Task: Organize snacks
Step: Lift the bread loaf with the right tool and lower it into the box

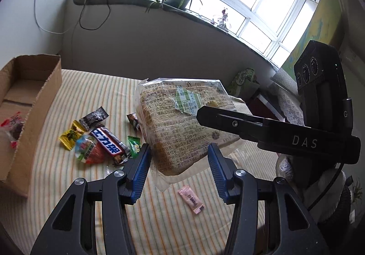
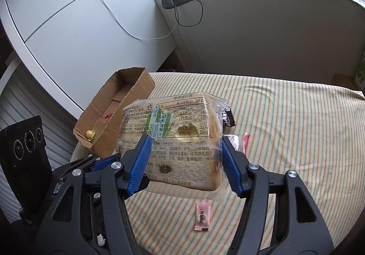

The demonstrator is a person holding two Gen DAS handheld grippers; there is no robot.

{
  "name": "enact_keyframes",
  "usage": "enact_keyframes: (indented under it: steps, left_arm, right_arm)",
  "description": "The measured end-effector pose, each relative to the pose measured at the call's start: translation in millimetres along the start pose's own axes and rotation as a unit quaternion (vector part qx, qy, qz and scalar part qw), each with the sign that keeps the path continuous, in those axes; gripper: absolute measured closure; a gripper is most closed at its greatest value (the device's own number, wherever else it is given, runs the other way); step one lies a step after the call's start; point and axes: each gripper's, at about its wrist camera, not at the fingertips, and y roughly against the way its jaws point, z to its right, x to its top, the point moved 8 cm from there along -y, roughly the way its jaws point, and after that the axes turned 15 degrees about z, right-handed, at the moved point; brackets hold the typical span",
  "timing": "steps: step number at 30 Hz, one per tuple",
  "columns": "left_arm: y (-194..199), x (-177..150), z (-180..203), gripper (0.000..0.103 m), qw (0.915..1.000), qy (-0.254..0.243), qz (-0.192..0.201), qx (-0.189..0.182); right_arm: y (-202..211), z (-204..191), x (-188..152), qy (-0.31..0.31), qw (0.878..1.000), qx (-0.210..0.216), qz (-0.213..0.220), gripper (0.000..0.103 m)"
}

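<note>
Two claws, left claw [image 1: 179,163] and right claw [image 2: 184,159], grip the bread bag [image 2: 173,141].

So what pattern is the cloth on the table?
Thin stripes, orange and green on cream; clearest in the right wrist view.

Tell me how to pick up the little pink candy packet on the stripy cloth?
Grip the small pink flat rectangular candy packet across its narrow width, at the middle, coming straight down from above. It lies flat and alone on the striped yellow tablecloth, so its long edges are probably the easiest to pinch.
</note>
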Motion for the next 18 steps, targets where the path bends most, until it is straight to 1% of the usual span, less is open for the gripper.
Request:
enact_keyframes:
  steps: [4, 11, 18]
  left_arm:
    - [14, 11, -20, 0.053, 0.9998, 0.006, 0.013, 0.014]
    - [44, 26, -68, 0.053, 0.9983, 0.021, 0.036, 0.042]
    - [70, 38, -120, 0.053, 0.9945, 0.039, 0.055, 0.08]
  right_arm:
    - [-15, -28, 6, 0.012, 1.0, 0.015, -0.002, 0.039]
    - [-51, -80, 13, 0.033, 0.998, 0.044, -0.011, 0.039]
    - [-94, -136, 8, 0.053, 0.995, 0.076, -0.026, 0.039]
